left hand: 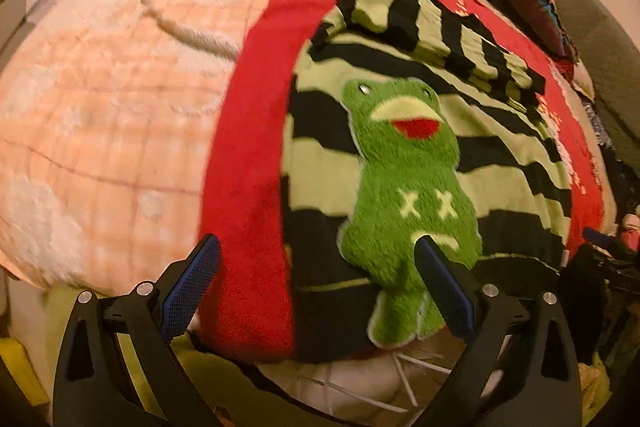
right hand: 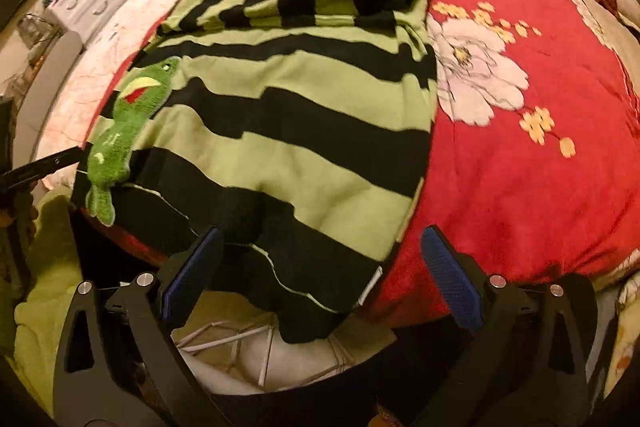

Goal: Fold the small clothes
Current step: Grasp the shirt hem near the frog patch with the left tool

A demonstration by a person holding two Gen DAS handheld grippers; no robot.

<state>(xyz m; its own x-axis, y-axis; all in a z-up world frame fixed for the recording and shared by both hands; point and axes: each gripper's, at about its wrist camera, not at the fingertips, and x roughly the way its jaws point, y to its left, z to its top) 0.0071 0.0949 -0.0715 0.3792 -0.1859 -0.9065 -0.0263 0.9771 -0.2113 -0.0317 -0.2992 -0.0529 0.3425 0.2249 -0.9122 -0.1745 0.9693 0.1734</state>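
One striped sweater (right hand: 288, 115), one frog patch (left hand: 408, 187), one red blanket (right hand: 520, 167), two grippers: left gripper (left hand: 320, 287), right gripper (right hand: 320, 275).

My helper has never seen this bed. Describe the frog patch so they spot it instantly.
Find the red floral blanket on the bed, then the green-and-black striped sweater lying on it. Near the sweater's hem sits the frog patch: fuzzy, bright green, red mouth, pale crosses on its belly.

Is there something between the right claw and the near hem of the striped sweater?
Nothing visible. The right claw is open, with the striped sweater hem lying directly between its fingers over the red blanket edge.
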